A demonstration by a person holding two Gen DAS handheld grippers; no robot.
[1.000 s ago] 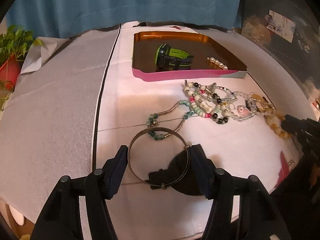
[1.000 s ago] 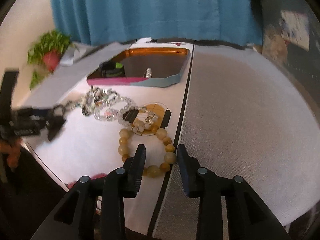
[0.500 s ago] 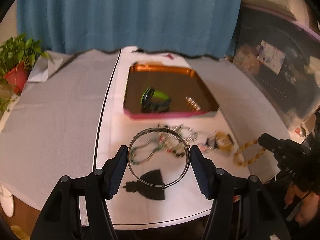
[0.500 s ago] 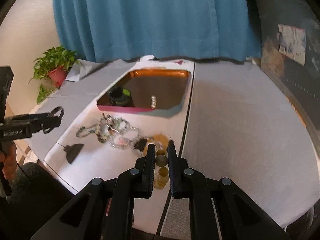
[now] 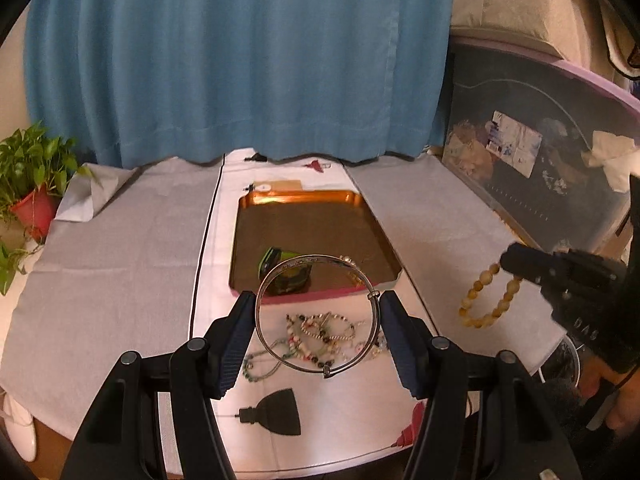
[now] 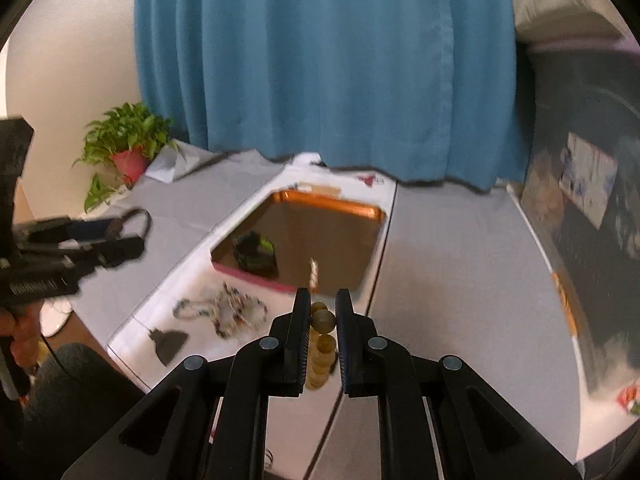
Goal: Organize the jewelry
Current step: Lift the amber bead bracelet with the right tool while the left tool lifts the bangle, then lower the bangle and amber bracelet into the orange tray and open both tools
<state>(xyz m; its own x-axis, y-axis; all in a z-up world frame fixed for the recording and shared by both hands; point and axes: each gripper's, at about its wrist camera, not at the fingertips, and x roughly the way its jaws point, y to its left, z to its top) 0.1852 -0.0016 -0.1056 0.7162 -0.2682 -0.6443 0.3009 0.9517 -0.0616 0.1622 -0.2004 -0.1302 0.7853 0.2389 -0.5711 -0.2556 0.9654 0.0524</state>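
Observation:
My left gripper (image 5: pixel 318 316) is shut on a thin silver bangle (image 5: pixel 264 288) and holds it high above the table. My right gripper (image 6: pixel 323 312) is shut on an amber bead bracelet (image 6: pixel 323 320) that hangs below the fingers; it also shows in the left wrist view (image 5: pixel 486 298). An orange tray (image 5: pixel 360 204) with a pink front edge holds a green and black watch (image 6: pixel 256 250) and a small pearl piece (image 6: pixel 314 274). A heap of mixed bead bracelets (image 5: pixel 320 334) lies on the white cloth in front of the tray.
A black fan-shaped pendant (image 5: pixel 276 406) lies near the table's front edge. A potted plant (image 5: pixel 30 184) stands at the far left. A blue curtain (image 5: pixel 240 60) hangs behind the table. A dark storage bin (image 5: pixel 540 168) stands at the right.
Both grippers have risen well above the table. The left lifted the bangle off the cloth. The right closed on the amber bracelet and lifted it.

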